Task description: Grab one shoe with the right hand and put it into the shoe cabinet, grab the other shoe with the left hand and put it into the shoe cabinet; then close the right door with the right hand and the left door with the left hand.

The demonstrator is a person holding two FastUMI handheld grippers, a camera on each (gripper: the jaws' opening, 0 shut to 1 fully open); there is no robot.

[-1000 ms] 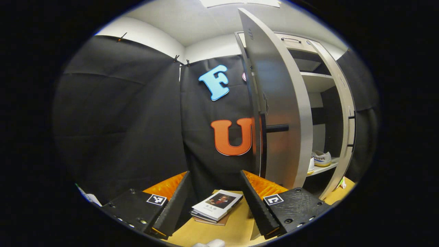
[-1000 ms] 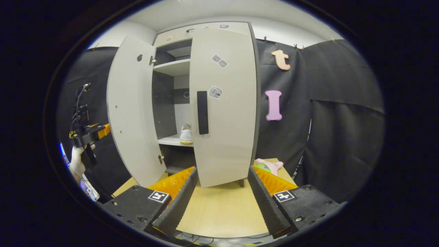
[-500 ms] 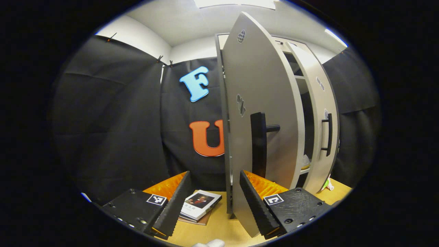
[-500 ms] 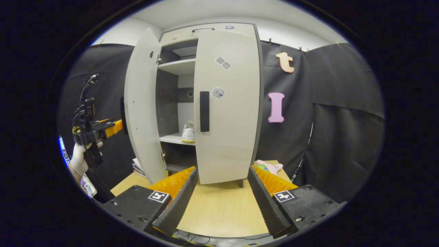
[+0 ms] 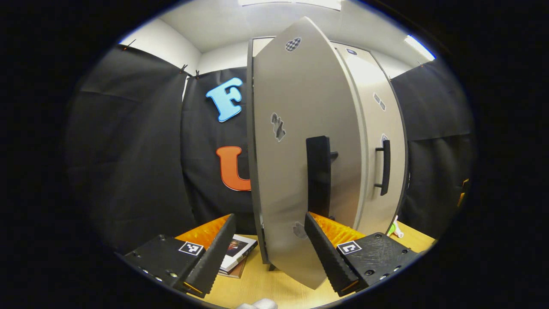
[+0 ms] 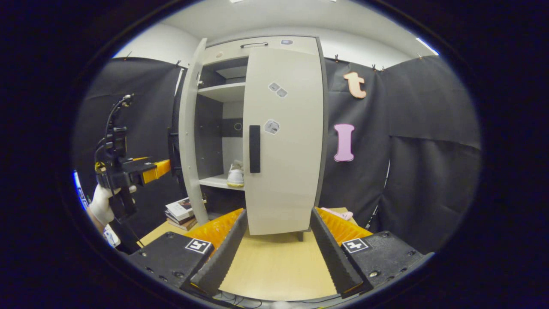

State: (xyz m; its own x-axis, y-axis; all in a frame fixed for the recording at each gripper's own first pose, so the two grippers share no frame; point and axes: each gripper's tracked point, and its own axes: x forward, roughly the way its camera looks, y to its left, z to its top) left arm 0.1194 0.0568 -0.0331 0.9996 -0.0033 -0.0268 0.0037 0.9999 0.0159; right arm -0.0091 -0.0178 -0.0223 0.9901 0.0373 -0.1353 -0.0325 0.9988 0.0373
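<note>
Here's the closing stretch: the tall pale-grey shoe cabinet (image 6: 261, 128) stands on the light wooden tabletop (image 6: 274, 266), and a white sneaker with a yellowish sole (image 6: 235, 175) sits on the lower shelf, seen through the gap in the right gripper view; whether its partner lies beside it I cannot tell, the door hides that part. The right door (image 6: 283, 141) with its black bar handle (image 6: 254, 148) looks flush against the frame, so that half of the job reads as done. The left door (image 5: 300, 154) stands partly ajar, swung out at an angle, its black upright handle (image 5: 318, 176) right ahead of the left claw (image 5: 270, 253). That claw is spread wide, holding nothing, and the door's lower edge appears to sit between its fingers or just ahead of them, contact not clear. From the right gripper view the left claw (image 6: 161, 167) shows beside the door's outer face, held in a white-gloved hand (image 6: 101, 204). The right claw (image 6: 276, 240) hangs back, jaws apart and empty, aimed at the closed door. To finish well, I'd press on the door face near the handle side, far from the hinge, following the arc with a steady push, not a shove, so the cabinet does not rock. Mind the stack of books (image 5: 233, 253) lying by the cabinet's foot; keep the claw above them, and stop once the door meets the frame.
</note>
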